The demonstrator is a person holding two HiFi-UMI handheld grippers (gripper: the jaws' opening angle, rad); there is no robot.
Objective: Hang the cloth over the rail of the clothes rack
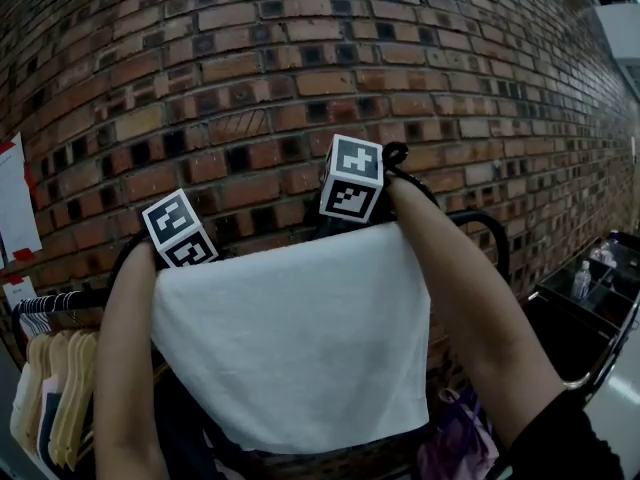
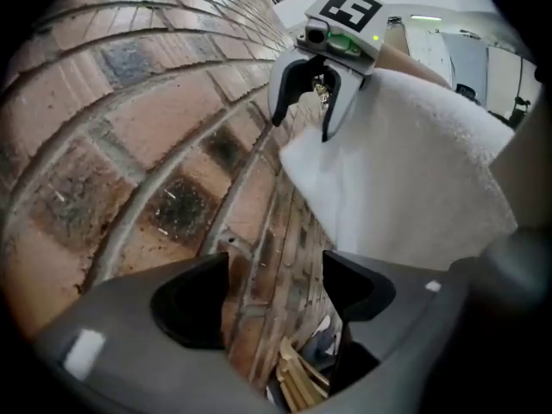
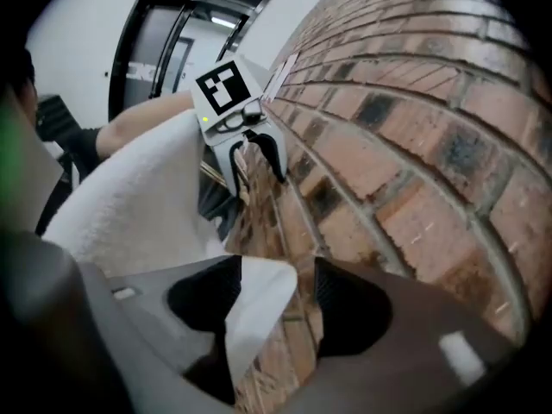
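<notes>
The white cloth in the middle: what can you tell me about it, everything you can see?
The white cloth is a plain, soft-looking, towel-like rectangle with no markings. It hangs flat and spread wide in front of the brick wall, its top edge level with the black rail, which it hides there. One upper corner pokes between the open jaws of the right gripper, not pinched. The cloth's other end lies just beside the open left gripper, whose jaws hold nothing.
</notes>
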